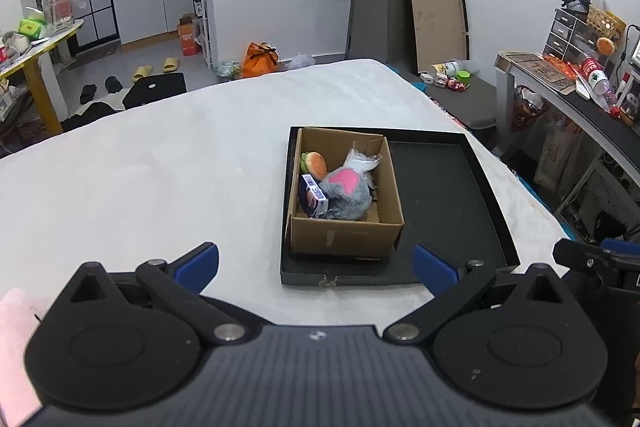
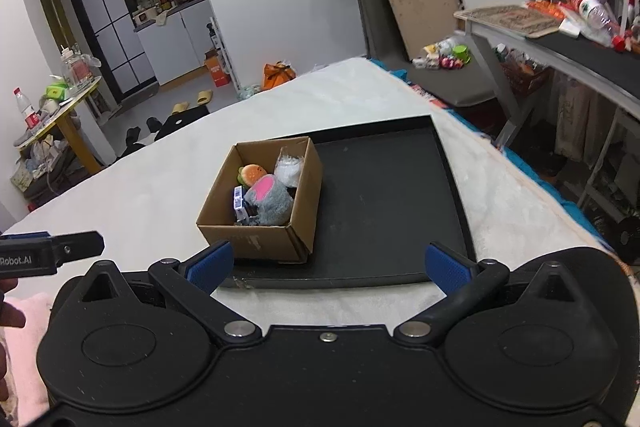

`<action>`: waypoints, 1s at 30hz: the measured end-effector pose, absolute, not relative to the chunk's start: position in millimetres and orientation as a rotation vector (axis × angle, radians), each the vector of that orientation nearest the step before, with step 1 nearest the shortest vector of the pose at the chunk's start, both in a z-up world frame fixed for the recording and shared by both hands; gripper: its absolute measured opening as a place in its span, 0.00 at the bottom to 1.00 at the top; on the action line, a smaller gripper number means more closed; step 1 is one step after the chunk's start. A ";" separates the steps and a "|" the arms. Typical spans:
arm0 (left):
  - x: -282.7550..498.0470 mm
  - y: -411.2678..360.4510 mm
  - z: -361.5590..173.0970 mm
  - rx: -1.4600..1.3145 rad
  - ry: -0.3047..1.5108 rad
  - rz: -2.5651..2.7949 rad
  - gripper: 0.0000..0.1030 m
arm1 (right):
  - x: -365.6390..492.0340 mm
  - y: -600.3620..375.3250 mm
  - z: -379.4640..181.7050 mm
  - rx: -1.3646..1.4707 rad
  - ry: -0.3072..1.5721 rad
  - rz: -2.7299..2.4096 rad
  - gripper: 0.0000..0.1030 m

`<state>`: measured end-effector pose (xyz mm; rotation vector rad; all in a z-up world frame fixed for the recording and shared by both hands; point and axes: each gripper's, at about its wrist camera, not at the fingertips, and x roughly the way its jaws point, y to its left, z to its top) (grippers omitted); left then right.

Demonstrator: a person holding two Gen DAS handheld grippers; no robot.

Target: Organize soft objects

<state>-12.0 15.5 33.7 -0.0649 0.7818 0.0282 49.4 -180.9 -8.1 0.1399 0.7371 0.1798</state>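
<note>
A brown cardboard box stands in the left part of a shallow black tray on a white bed cover. Inside lie a grey plush with a pink patch, a burger-shaped plush, a blue-and-white carton and a clear plastic bag. My left gripper is open and empty, hovering just before the tray's near edge. My right gripper is open and empty too, above the tray's near edge. Each gripper's body shows at the edge of the other's view.
The white cover stretches wide to the left of the tray. The right half of the tray is bare. A grey desk with clutter stands to the right, past the bed's edge. Pink fabric lies at the lower left.
</note>
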 end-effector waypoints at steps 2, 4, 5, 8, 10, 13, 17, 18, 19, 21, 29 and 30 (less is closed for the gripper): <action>-16.3 14.6 33.6 -0.064 0.784 0.019 1.00 | 46.7 -178.4 -6.3 0.126 0.728 0.166 1.00; -20.1 12.6 33.0 -0.058 0.783 0.018 1.00 | 44.0 -177.4 -5.4 0.126 0.727 0.156 1.00; -21.4 11.1 32.8 -0.056 0.783 0.018 1.00 | 43.1 -177.6 -5.2 0.129 0.731 0.156 1.00; -26.2 6.2 35.2 -0.046 0.766 0.005 1.00 | 38.7 -176.9 -3.3 0.127 0.727 0.162 1.00; -28.1 1.8 36.9 -0.033 0.761 0.000 1.00 | 34.6 -174.1 -1.2 0.106 0.719 0.159 1.00; -30.3 -3.6 38.6 -0.036 0.765 -0.019 1.00 | 30.7 -172.4 0.6 0.105 0.721 0.164 1.00; -32.3 -9.8 39.7 -0.030 0.767 -0.032 1.00 | 29.6 -170.6 0.4 0.102 0.730 0.166 1.00; -33.0 -10.6 40.0 -0.032 0.767 -0.037 1.00 | 28.8 -170.2 0.2 0.102 0.731 0.168 1.00; -34.0 -11.5 40.1 -0.033 0.766 -0.040 1.00 | 28.8 -169.7 0.4 0.103 0.734 0.168 1.00; -35.3 -12.0 39.5 -0.033 0.766 -0.041 1.00 | 27.7 -168.1 0.7 0.101 0.735 0.175 1.00; -38.0 -9.4 36.6 -0.041 0.781 -0.040 1.00 | 28.7 -167.5 0.4 0.098 0.742 0.178 1.00; -38.2 -8.4 36.1 -0.043 0.782 -0.039 1.00 | 28.5 -167.3 0.4 0.096 0.741 0.175 1.00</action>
